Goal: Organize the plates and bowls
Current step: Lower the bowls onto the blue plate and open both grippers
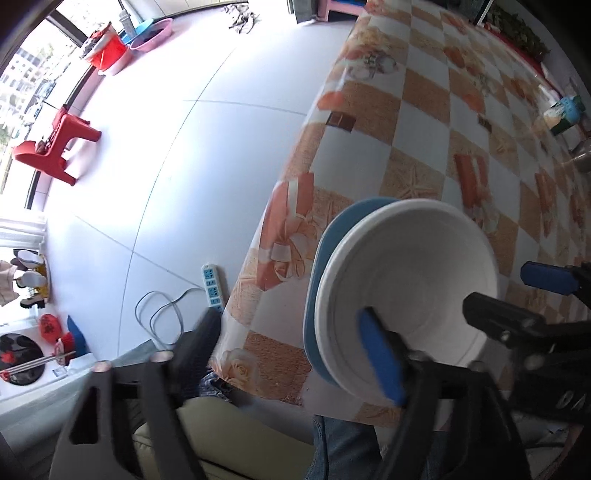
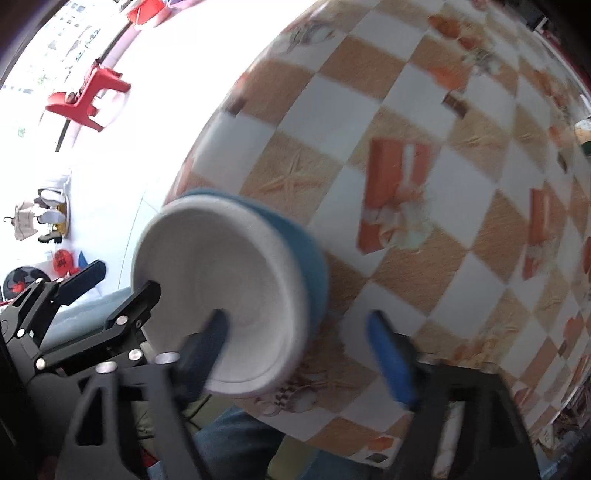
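A white bowl sits nested in a blue bowl near the front left corner of the checkered table. My left gripper is open, its blue-padded finger over the white bowl's near rim and its other finger off the table edge. My right gripper is open and straddles the near right side of the white bowl and the blue bowl; its left finger is inside the white bowl. The left gripper's fingers show at the bowl's left. Nothing is held.
A jar with a blue lid stands at the table's far right. On the floor are a power strip with a cable, a red stool and basins. My knees are below the table edge.
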`<state>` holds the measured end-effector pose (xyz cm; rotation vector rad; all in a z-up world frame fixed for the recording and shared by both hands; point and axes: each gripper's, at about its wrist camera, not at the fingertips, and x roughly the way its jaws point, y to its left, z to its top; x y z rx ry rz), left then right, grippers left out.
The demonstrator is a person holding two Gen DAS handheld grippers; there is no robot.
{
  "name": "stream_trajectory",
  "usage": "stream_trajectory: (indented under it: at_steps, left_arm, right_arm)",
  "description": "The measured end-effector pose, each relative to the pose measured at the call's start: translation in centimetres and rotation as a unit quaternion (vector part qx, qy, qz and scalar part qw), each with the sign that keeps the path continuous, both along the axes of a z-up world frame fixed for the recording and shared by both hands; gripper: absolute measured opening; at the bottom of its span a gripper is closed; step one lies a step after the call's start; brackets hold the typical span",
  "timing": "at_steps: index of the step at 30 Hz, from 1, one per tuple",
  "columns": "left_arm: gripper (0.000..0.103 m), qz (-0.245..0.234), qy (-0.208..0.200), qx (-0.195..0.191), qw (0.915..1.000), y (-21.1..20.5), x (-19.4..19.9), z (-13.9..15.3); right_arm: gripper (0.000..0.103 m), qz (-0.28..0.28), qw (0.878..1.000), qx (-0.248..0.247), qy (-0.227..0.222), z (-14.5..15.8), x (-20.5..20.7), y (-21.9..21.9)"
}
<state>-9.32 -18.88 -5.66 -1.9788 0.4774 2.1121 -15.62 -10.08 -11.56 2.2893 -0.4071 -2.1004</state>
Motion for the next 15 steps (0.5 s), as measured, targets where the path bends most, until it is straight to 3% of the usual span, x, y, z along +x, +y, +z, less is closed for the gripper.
stream_trajectory:
  at_steps: [3, 4, 8, 15]
  left_arm:
    - [0.089, -0.013, 0.004, 0.017, 0.9998, 0.0, 0.3, 1.2]
    - [0.089, -0.018, 0.003, 0.020, 0.9996, 0.0, 0.4, 1.5]
    - [0.103, -0.040, -0.002, 0.025, 0.9989, 0.9, 0.5, 2.8]
    - [0.103, -0.090, 0.025, 0.018, 0.9955, 1.8, 1.6, 6.3]
  right_arm:
    - [0.087, -0.002, 1.000, 0.005, 0.012, 1.4, 0.1, 0.6]
    - [0.102, -0.001, 1.000, 0.009, 0.014, 1.7, 0.3, 0.7]
    - [0.103, 0.009, 0.999, 0.019, 0.038, 4.0, 0.7, 0.6]
    - [0.103, 0.021, 0.998, 0.030, 0.054, 7.9, 0.6, -0.6]
